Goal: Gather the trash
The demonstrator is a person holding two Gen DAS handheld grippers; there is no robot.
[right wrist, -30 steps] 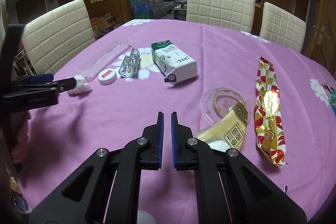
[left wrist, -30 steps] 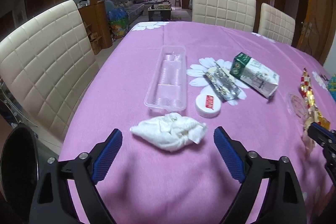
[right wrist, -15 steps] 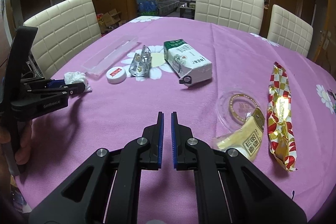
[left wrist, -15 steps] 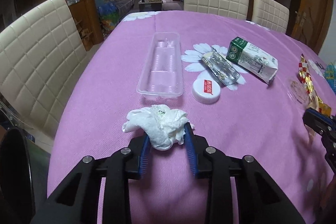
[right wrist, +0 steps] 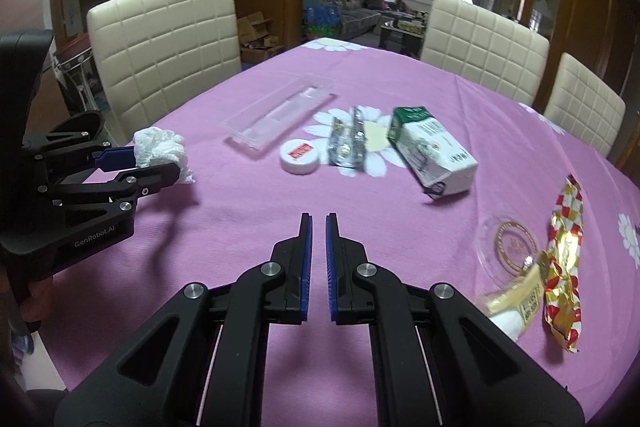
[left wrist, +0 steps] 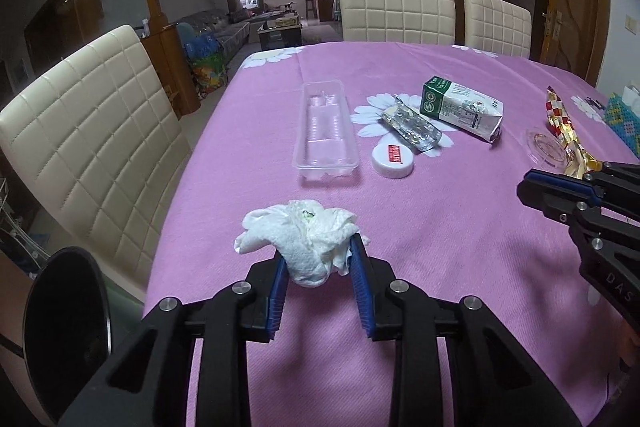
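- The left hand-held gripper point(left wrist: 318, 259) pinched a crumpled white tissue point(left wrist: 306, 233) between its blue pads, near the counter's point(left wrist: 440, 227) left edge; whether the tissue touched the purple cloth could not be told.
- The right hand-held gripper point(right wrist: 315, 227) had its pads pressed nearly together, gripping nothing.
- Farther back lay a clear plastic tray point(left wrist: 326, 129), a white lid point(left wrist: 392, 161) and a green-and-white carton point(left wrist: 460, 109).

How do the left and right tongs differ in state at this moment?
The left tongs are clamped on the crumpled white tissue; the right tongs hold nothing. The left blue pads are spread by the tissue's bulk; the right pads sit nearly together. Both are black with blue pads, above the purple tablecloth.
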